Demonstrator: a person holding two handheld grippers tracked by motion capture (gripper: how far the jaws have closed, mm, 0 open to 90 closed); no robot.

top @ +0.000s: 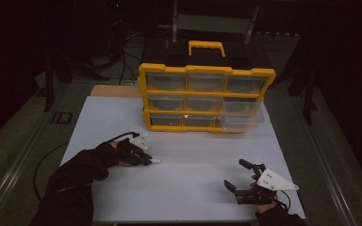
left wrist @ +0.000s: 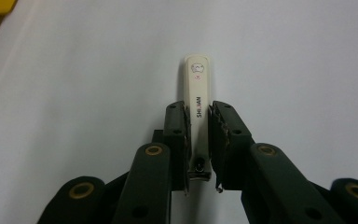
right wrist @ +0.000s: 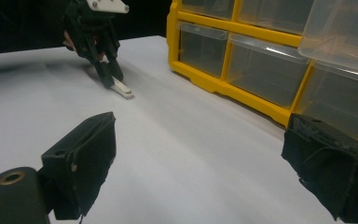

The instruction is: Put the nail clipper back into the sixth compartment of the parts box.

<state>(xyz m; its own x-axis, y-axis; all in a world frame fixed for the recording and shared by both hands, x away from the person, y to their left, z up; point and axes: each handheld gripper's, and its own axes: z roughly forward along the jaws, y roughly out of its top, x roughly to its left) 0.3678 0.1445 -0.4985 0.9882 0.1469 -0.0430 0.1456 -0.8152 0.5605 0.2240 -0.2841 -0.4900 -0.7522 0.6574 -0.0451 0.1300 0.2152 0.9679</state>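
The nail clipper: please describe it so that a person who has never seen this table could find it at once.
On the white table, in front of the yellow drawer cabinet, look at the left gripper near the left side. Between its jaws lies the nail clipper, flat on the table. It is a slim cream-white bar with small printed lettering and a metal end, the sole loose object on the table.
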